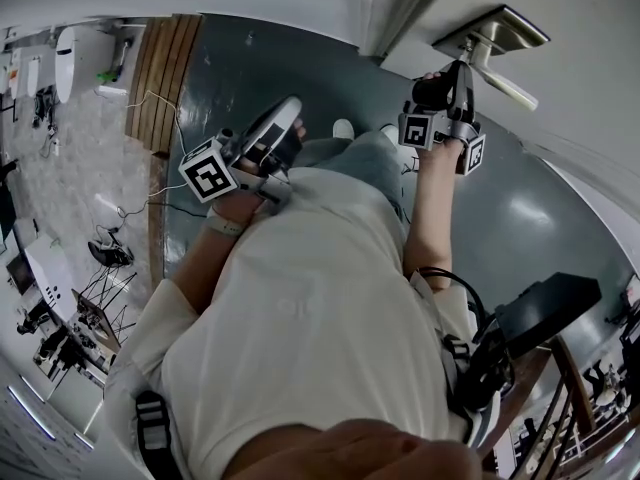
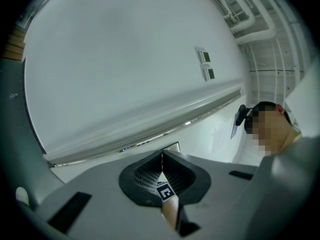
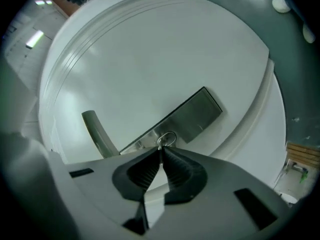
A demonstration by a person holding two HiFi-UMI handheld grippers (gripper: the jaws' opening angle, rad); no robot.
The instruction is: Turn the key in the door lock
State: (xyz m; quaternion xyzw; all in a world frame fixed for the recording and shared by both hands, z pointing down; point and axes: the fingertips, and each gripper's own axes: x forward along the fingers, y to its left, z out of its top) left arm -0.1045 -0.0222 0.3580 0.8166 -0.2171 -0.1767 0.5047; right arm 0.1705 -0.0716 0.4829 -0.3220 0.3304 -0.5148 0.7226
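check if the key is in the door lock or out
In. The key sticks out of the metal lock plate, pinched by the right gripper.

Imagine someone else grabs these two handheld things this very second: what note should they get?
Left tool: shut, empty, pointing at a wall, not at the lock.
Right tool: shut on the key, which sits in the lock plate next to the handle.
Done: key is in the lock and gripped. How far it has been turned can't be read.
Left: probably finish the turn, then let go.
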